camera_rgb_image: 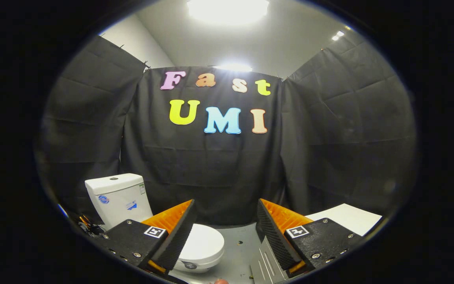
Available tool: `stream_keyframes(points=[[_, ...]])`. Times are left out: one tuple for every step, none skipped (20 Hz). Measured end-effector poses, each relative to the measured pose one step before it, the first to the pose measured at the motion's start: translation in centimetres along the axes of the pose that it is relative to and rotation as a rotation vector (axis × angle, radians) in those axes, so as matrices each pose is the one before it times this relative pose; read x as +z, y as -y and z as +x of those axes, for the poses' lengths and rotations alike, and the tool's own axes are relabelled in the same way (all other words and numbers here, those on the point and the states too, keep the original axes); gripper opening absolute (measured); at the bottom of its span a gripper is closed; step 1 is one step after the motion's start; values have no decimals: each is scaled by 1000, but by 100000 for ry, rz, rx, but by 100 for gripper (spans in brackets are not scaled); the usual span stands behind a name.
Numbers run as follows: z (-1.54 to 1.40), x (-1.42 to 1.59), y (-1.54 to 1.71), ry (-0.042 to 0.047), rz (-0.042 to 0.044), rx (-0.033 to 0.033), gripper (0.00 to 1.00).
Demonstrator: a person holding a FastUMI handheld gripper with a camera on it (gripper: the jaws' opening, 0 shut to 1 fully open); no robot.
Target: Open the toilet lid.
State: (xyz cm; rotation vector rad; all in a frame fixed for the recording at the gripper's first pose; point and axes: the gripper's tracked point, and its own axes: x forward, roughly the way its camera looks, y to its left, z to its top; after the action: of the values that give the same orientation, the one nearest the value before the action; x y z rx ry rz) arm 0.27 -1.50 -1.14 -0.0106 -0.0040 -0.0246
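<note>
Approach to the closed toilet lid [202,240], lower left of frame.
Gripper [224,232] spread, empty; lower toward the lid's front rim to hook under it.

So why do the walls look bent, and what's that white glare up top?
In the gripper view, the fisheye lens bows the cloth wall outward; the ceiling light is blown out to pure white. The toilet lid, closed, stays sharp just beyond the open gripper, evenly lit.

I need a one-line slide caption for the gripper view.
Open hand-held gripper hovering above a white toilet with its lid closed.
</note>
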Motion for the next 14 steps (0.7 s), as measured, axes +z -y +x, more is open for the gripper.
stream_keyframes(points=[[42,-86,-8,-342,-141,-210,95],[118,-216,-68,-435,161,47,95],[103,-101,-82,-287,343,180,95],[56,-39,-47,-138,419,230,95],[43,-54,27,-147,374,171,95],[77,-94,145,-201,366,-130,95],[111,-81,74,-174,390,-285,95],[52,-7,151,-207,545,-168,95],[-10,-202,33,-216,854,-27,95],[46,-12,55,-88,1220,21,95],[95,-97,-10,-43,1393,203,95],[69,-90,-73,1,1506,421,95],[-109,-31,-348,398,2021,1697,95],[-9,125,-413,839,2307,1477,95]])
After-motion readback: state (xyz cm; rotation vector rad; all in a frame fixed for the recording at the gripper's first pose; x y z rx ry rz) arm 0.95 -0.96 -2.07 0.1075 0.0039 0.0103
